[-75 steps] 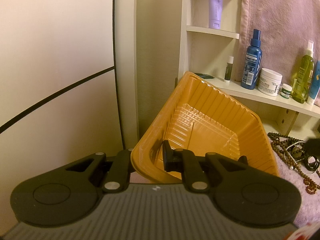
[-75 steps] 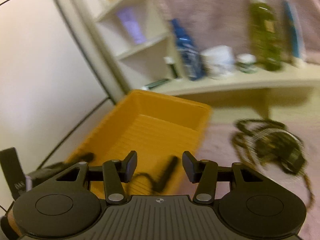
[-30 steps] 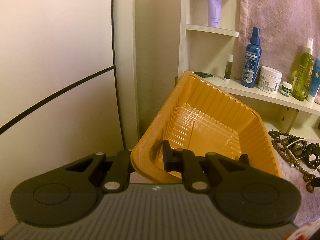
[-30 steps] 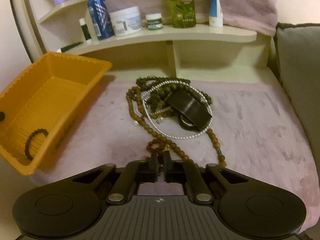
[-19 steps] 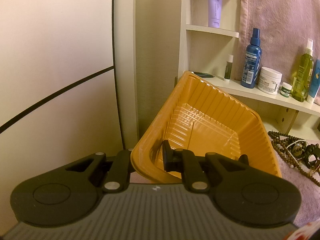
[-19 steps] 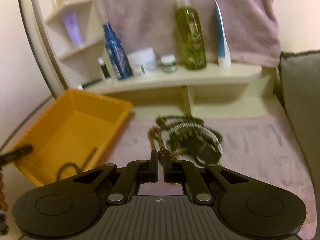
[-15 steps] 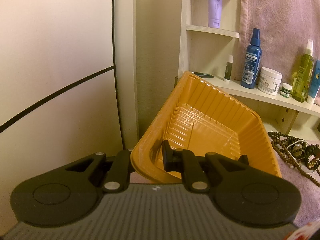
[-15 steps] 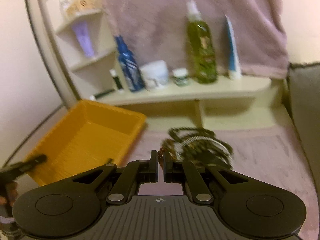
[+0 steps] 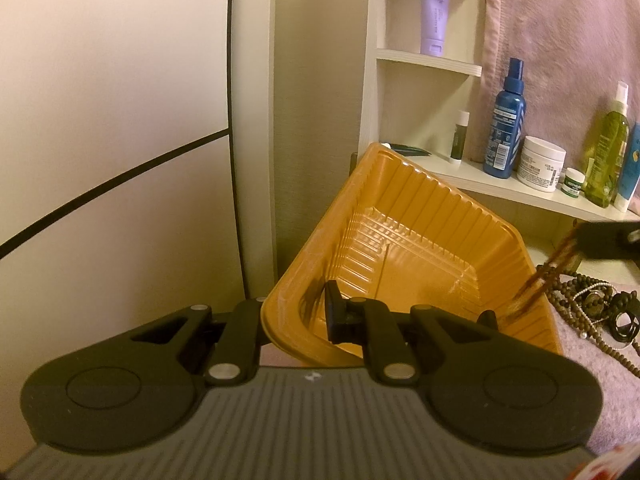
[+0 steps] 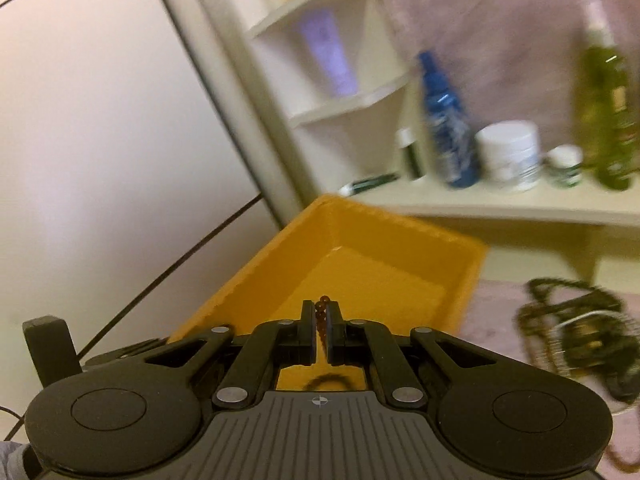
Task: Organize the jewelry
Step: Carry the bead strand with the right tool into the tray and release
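My left gripper (image 9: 298, 322) is shut on the near rim of the orange tray (image 9: 404, 248), one finger inside the wall and one outside, holding it tilted. My right gripper (image 10: 320, 320) is shut on a reddish-brown bead strand (image 10: 321, 314) and hovers over the orange tray (image 10: 360, 276). From the left wrist view the right gripper (image 9: 580, 240) enters at the right edge, and the bead strand (image 9: 536, 284) hangs blurred over the tray's right rim. A dark bead bracelet (image 10: 326, 382) lies in the tray. The jewelry pile (image 9: 592, 304) of beads and a black band rests on the pink cloth.
A cream shelf (image 9: 520, 196) behind the tray carries a blue spray bottle (image 9: 503, 136), a white jar (image 9: 540, 164), a small pot and a green bottle (image 9: 604, 160). A lilac tube (image 9: 434, 12) stands on a higher shelf. A pale wall closes the left side.
My right gripper rose from the cloth with the brown beads and swung left over the tray, entering the left wrist view. My left gripper and the tray stayed put.
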The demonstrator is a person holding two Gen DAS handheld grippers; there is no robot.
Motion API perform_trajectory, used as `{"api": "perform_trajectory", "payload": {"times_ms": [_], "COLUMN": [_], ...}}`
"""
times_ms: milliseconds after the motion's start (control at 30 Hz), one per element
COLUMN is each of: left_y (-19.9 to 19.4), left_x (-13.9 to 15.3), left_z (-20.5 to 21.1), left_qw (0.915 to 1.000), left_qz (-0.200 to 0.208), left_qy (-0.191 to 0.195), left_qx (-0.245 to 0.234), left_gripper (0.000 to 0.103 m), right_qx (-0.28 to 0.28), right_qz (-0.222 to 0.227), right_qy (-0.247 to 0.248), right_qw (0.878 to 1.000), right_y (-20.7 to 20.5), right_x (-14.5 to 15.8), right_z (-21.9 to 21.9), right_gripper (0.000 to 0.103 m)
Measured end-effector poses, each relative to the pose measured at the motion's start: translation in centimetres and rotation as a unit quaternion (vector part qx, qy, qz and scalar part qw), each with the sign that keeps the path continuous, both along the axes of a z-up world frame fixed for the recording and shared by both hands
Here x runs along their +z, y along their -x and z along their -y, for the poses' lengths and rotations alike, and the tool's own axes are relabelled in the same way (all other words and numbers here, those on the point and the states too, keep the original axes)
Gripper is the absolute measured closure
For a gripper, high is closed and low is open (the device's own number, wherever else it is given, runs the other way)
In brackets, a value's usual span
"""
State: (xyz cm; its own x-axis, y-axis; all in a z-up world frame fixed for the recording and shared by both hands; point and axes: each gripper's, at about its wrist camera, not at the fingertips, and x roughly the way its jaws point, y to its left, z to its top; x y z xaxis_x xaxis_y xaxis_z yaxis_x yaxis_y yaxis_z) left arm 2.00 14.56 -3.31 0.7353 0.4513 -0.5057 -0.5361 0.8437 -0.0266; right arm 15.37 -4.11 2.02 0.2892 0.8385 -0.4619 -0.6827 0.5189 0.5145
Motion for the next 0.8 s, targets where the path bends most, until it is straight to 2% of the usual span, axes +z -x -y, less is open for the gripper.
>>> {"api": "perform_trajectory", "payload": {"times_ms": [233, 300, 333, 367, 433, 567, 800], "left_y": [-0.1, -0.1, 0.0, -0.1, -0.1, 0.0, -0.1], "left_x": [-0.1, -0.1, -0.2, -0.2, -0.2, -0.2, -0.3], "left_z": [-0.2, -0.2, -0.3, -0.3, -0.3, -0.3, -0.3], "left_qw": [1.0, 1.0, 1.0, 1.0, 1.0, 1.0, 1.0], "left_qz": [0.0, 0.0, 0.0, 0.0, 0.0, 0.0, -0.003], "left_qy": [0.004, 0.005, 0.005, 0.005, 0.005, 0.005, 0.002], "left_qx": [0.0, 0.0, 0.0, 0.0, 0.0, 0.0, 0.0], "left_gripper": [0.09, 0.09, 0.09, 0.09, 0.09, 0.09, 0.09], "right_qx": [0.028, 0.031, 0.032, 0.029, 0.022, 0.007, -0.047], "right_qz": [-0.017, -0.014, -0.011, -0.006, 0.002, 0.005, -0.018], "right_qy": [0.035, 0.039, 0.039, 0.037, 0.029, 0.036, 0.063], "right_qw": [0.999, 0.999, 0.999, 0.999, 0.999, 0.999, 0.997], "right_y": [0.5, 0.9, 1.0, 1.2, 1.4, 2.0, 2.3], "right_x": [-2.7, -2.8, -2.8, -2.6, -2.3, -2.0, -3.4], "right_z": [-3.3, -3.4, -3.4, -3.2, -2.6, -0.8, 4.4], "right_gripper": [0.098, 0.092, 0.081, 0.065, 0.055, 0.054, 0.054]}}
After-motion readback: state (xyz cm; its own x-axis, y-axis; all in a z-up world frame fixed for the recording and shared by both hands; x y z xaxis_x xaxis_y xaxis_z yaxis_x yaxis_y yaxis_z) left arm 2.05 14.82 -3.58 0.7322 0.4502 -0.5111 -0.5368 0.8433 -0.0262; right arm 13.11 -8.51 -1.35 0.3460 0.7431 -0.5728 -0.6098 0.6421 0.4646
